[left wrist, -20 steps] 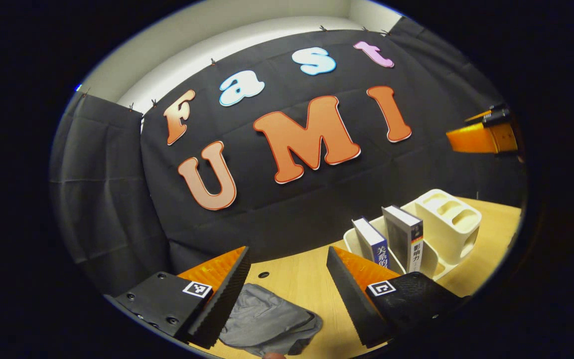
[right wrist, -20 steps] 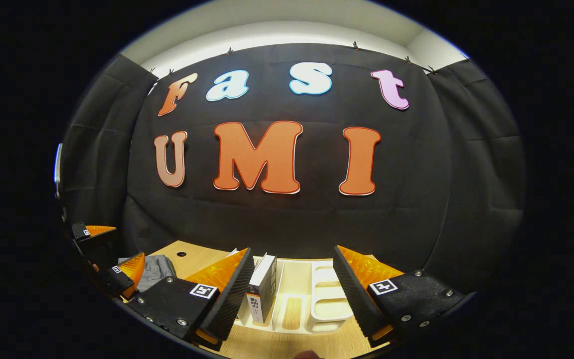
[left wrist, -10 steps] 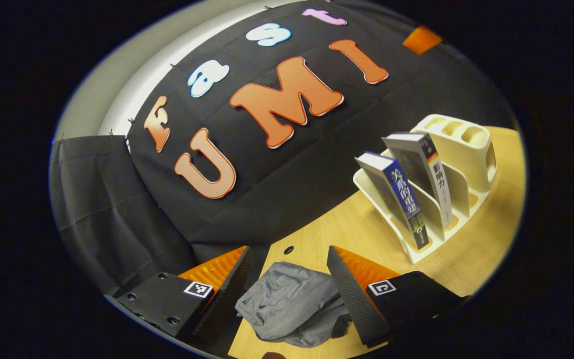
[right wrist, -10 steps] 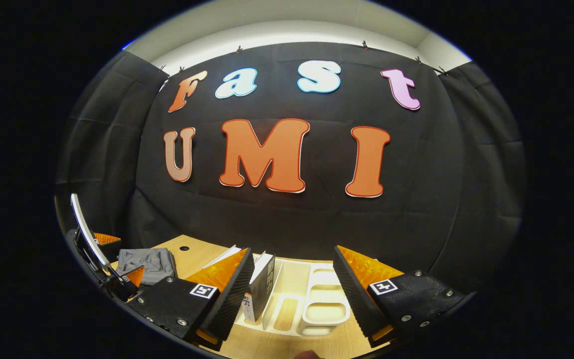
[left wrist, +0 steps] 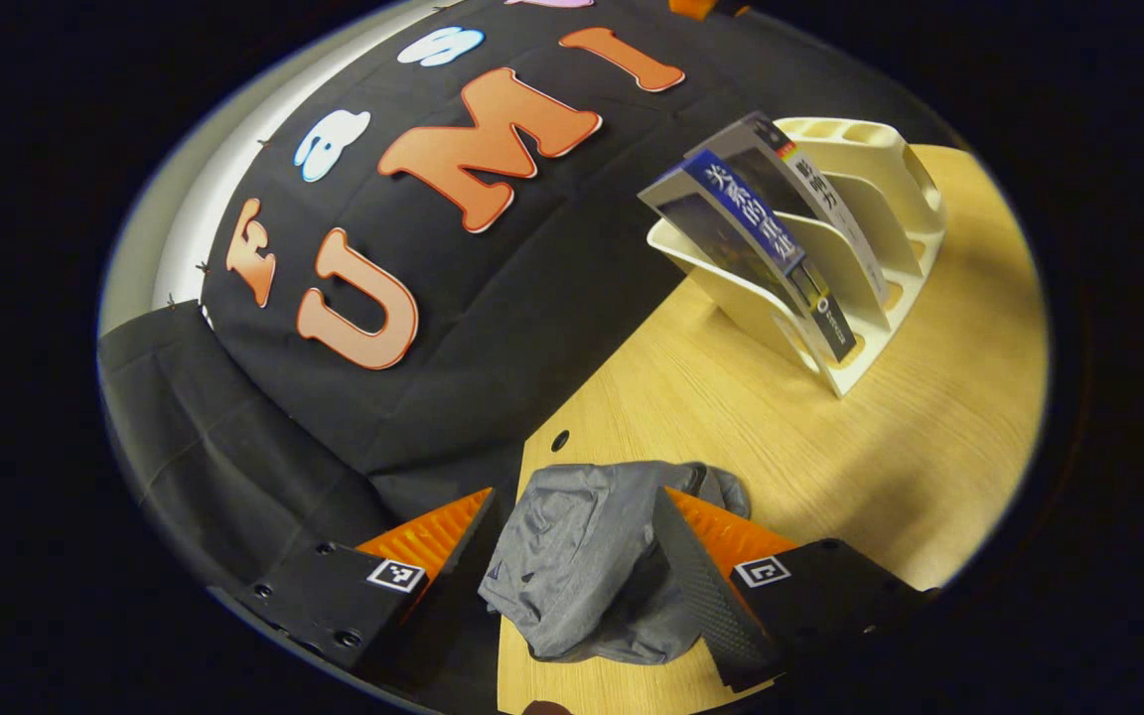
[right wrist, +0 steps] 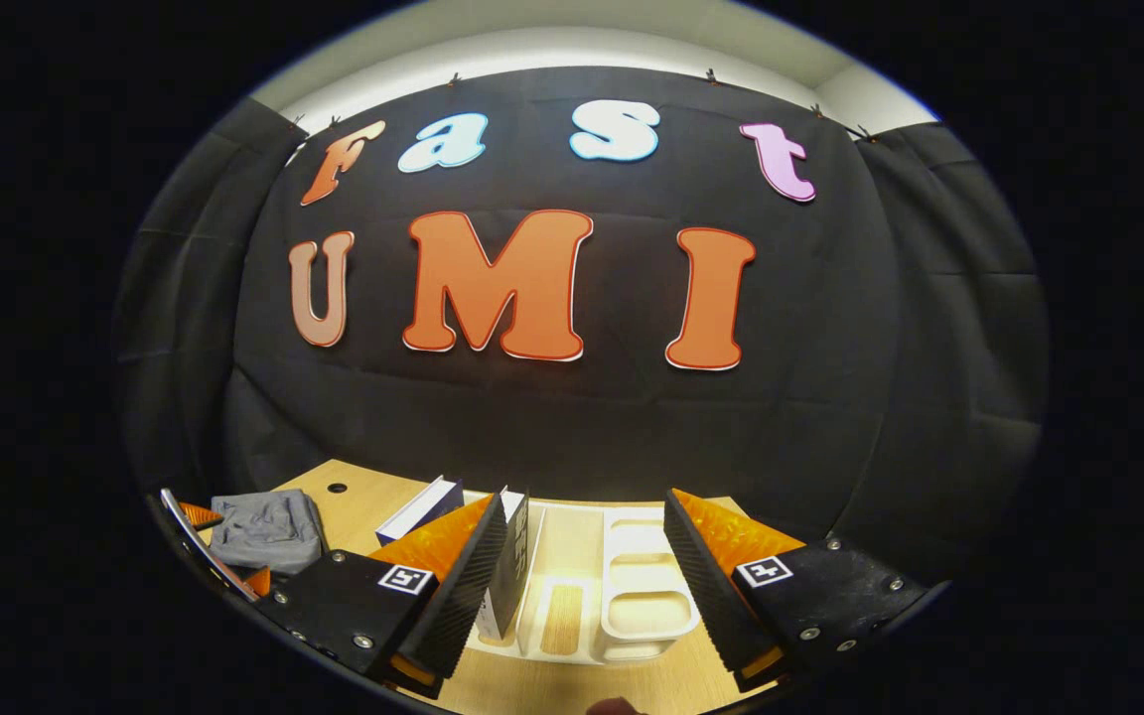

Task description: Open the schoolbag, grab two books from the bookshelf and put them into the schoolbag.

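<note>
Left gripper [left wrist: 572,566] fingers [left wrist: 438,531] are spread wide, one each side of the grey schoolbag [left wrist: 582,556], hovering; can't tell if either pad touches the fabric. No grip yet. Jaws that far apart fit a grab at a fold or the zip pull, so I judge step one, opening the bag, is in hand and not done.

The bag lies crumpled and flat at the near left of the wooden table [left wrist: 880,437], close to the table's left edge and the black cloth. It looks closed; zip too small to make out. Limp fabric will likely bunch when pulled, so it probably needs a second hold to keep the mouth open.

Right gripper [right wrist: 582,566] also released, fingers [right wrist: 458,571] wide, holding nothing. It hangs over the cream bookshelf [right wrist: 632,596], a slotted desk rack, well apart from the bag on the right. Looks staged there to pull books once the bag is open.

Two books stand in the rack's left slots, both leaning: the blue-spined book [left wrist: 761,238] on the outside, the grey-covered book [left wrist: 815,214] just beside it. Leaning spines leave a gap at the top for fingers. In the right gripper view, one book's edge sits just behind the left finger, not pinched. Rack's right compartments look empty.

Cable hole [left wrist: 560,439] in the table just beyond the bag; irrelevant.
</note>
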A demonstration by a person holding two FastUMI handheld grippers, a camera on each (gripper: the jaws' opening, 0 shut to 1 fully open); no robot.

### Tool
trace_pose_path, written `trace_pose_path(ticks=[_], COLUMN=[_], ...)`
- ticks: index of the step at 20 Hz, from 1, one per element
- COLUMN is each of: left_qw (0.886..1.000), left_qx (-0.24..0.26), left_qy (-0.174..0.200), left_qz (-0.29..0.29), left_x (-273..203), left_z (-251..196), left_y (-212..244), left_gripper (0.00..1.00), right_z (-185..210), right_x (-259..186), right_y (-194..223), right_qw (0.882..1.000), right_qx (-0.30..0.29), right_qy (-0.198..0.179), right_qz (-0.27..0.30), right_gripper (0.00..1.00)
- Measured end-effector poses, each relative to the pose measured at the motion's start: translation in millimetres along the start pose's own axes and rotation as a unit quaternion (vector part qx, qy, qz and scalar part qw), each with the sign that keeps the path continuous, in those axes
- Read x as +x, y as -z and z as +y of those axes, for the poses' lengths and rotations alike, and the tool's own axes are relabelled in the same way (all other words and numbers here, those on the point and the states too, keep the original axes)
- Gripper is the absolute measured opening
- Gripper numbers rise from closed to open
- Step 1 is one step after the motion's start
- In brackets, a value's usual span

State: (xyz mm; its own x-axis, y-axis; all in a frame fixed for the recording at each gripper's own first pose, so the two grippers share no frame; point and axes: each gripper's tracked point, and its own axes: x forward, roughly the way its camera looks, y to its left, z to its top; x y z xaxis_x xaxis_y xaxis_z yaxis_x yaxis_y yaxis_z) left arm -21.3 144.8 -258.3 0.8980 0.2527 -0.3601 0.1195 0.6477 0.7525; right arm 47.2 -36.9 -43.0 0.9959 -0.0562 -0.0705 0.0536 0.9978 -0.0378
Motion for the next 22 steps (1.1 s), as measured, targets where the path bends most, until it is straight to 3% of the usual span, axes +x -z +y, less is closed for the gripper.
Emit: trace_pose_path(ticks=[5, 12, 22], left_qw=[0.999, 0.997, 0.995], left_qx=[0.040, 0.073, 0.099], left_qy=[0.022, 0.013, -0.001], left_qz=[0.004, 0.033, 0.033], left_x=[16.5, 31.5, 32.9], left_z=[-11.5, -8.3, -3.9], left_y=[28.1, 57.7, 55.7], left_gripper=[0.97, 0.97, 0.96], right_z=[7.7, 20.7, 16.8], right_x=[3.4, 8.3, 3.9], right_y=[-2.7, -3.5, -1.4], right_qw=[0.999, 1.000, 1.000], right_qx=[0.005, -0.006, -0.008], right_qy=[0.034, 0.027, 0.020], right_qz=[0.007, 0.012, 0.014], right_gripper=[0.95, 0.95, 0.95])
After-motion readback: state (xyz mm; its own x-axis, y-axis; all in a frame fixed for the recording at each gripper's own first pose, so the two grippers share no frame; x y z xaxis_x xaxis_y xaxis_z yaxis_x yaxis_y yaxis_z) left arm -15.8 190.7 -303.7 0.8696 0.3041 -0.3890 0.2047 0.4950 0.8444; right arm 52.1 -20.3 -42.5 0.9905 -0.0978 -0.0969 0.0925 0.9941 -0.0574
